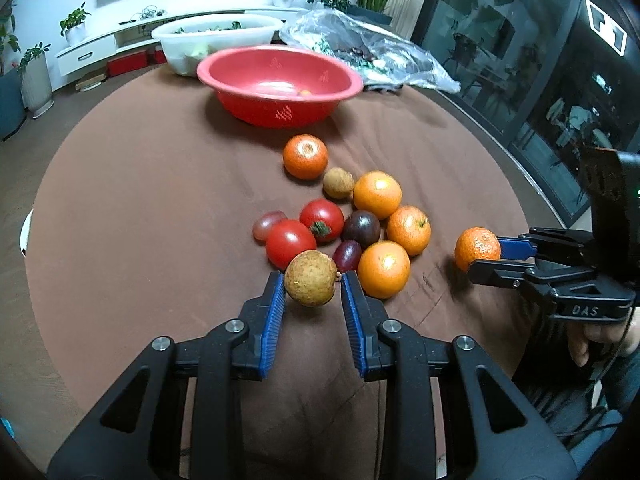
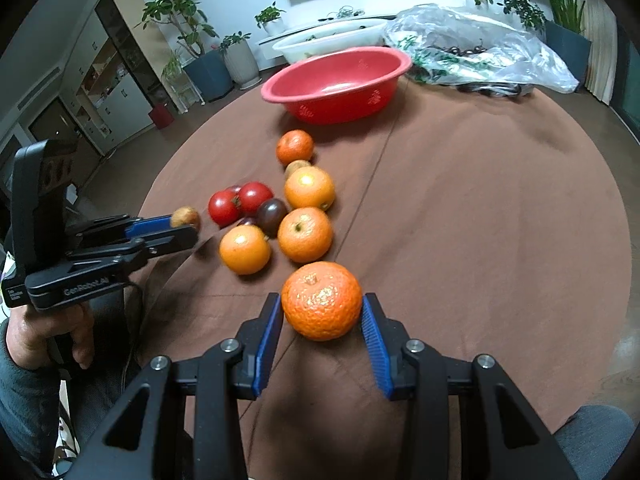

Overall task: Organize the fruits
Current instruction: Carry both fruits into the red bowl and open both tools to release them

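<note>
My left gripper (image 1: 312,290) is shut on a brown longan (image 1: 311,278), held just above the brown table near the fruit pile; it also shows in the right wrist view (image 2: 185,217). My right gripper (image 2: 322,314) is shut on a mandarin (image 2: 322,300), to the right of the pile, and shows in the left wrist view (image 1: 478,249). The pile holds several oranges (image 1: 383,269), two tomatoes (image 1: 290,242), dark grapes (image 1: 361,227) and another longan (image 1: 338,183). A red bowl (image 1: 280,84) stands beyond the pile.
A white basin (image 1: 216,38) and a crumpled plastic bag (image 1: 372,52) sit behind the red bowl. The round table (image 1: 140,200) has a brown cloth. Potted plants and a TV cabinet stand beyond the table.
</note>
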The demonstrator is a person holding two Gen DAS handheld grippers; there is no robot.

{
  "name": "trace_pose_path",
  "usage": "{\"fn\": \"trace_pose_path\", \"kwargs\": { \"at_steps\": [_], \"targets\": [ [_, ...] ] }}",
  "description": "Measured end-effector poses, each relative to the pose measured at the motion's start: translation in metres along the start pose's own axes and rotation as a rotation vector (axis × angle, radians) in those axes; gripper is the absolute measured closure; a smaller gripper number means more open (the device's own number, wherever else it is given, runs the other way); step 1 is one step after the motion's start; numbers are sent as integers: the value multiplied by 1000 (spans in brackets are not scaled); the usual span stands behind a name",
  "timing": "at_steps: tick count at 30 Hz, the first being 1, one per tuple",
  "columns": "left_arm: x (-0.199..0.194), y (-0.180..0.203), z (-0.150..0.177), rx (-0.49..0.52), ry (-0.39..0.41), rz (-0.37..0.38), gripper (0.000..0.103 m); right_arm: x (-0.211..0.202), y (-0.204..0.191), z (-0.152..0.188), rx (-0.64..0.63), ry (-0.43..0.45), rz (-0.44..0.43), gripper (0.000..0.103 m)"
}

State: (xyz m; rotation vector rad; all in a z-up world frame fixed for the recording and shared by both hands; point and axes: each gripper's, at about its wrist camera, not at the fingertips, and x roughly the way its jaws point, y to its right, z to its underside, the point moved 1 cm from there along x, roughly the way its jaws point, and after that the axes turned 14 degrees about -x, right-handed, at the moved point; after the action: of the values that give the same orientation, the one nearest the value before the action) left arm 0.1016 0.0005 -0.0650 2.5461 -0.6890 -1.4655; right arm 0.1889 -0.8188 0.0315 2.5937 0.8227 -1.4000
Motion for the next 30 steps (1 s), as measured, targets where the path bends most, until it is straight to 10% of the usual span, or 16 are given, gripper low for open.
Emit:
{"fn": "trace_pose_path", "kwargs": {
  "at_steps": [17, 30],
  "targets": [
    [-18, 5, -83, 31, 113, 3, 76, -30, 46, -51, 15, 88, 71, 60],
    [35, 25, -203, 141, 119, -88, 76, -12, 71, -173, -99, 161, 97, 60]
  ]
}}
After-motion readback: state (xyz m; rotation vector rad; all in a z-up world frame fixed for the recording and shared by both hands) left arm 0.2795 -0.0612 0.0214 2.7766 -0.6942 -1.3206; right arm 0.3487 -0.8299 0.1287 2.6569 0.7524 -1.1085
